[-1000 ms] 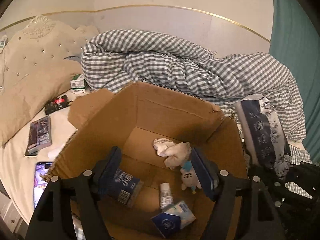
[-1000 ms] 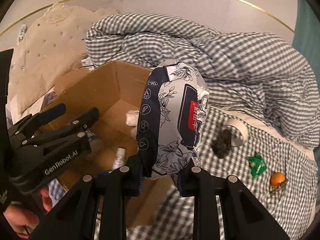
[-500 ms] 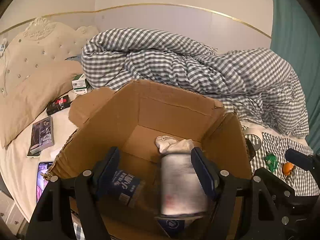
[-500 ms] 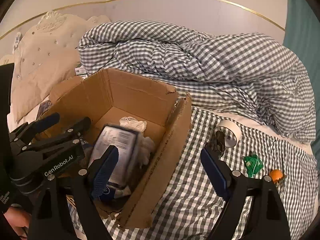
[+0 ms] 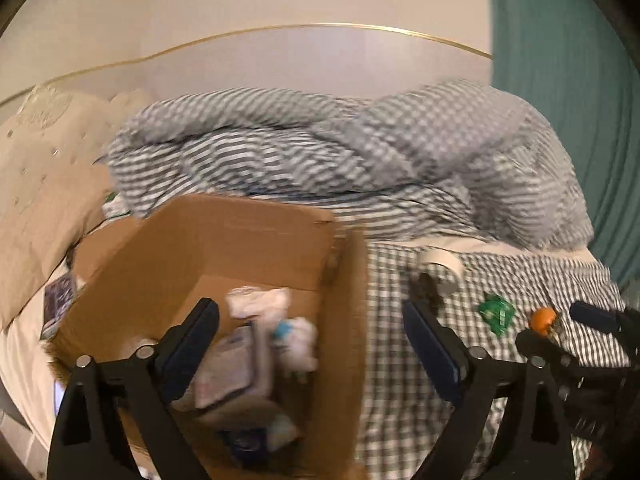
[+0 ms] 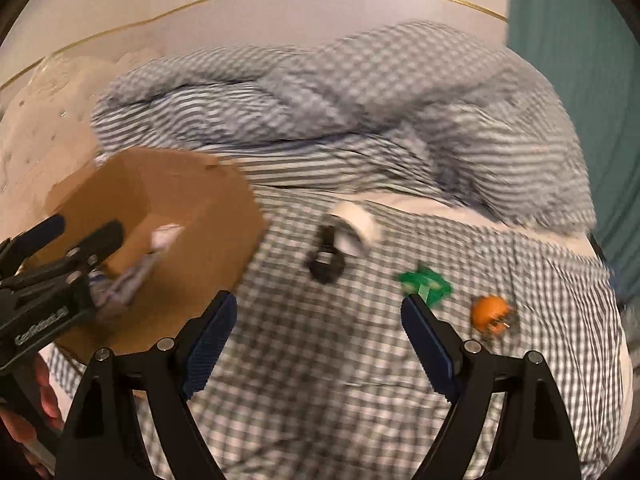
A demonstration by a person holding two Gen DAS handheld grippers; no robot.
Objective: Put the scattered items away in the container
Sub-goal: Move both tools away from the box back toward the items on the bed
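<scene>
A brown cardboard box (image 5: 344, 300) stands on the bed, also in the right wrist view (image 6: 224, 216). Inside lie the floral tissue pack (image 5: 236, 364), a white cloth (image 5: 256, 300) and other small items. My left gripper (image 5: 312, 348) is open and empty above the box's right side. My right gripper (image 6: 316, 336) is open and empty over the checked sheet. On the sheet lie a white tape roll (image 6: 356, 228), a black object (image 6: 326, 264), a green item (image 6: 426, 284) and an orange item (image 6: 490, 312). Both views are blurred.
A rumpled checked duvet (image 5: 340, 160) is heaped behind the box. A cream headboard and pillow (image 5: 40, 184) are at the left, with a booklet (image 5: 58, 300) on the mattress. A teal curtain (image 5: 560, 100) hangs at the right.
My right gripper opened and dropped the tissue pack into the box, then swung right over the sheet. The left gripper also turned to the right.
</scene>
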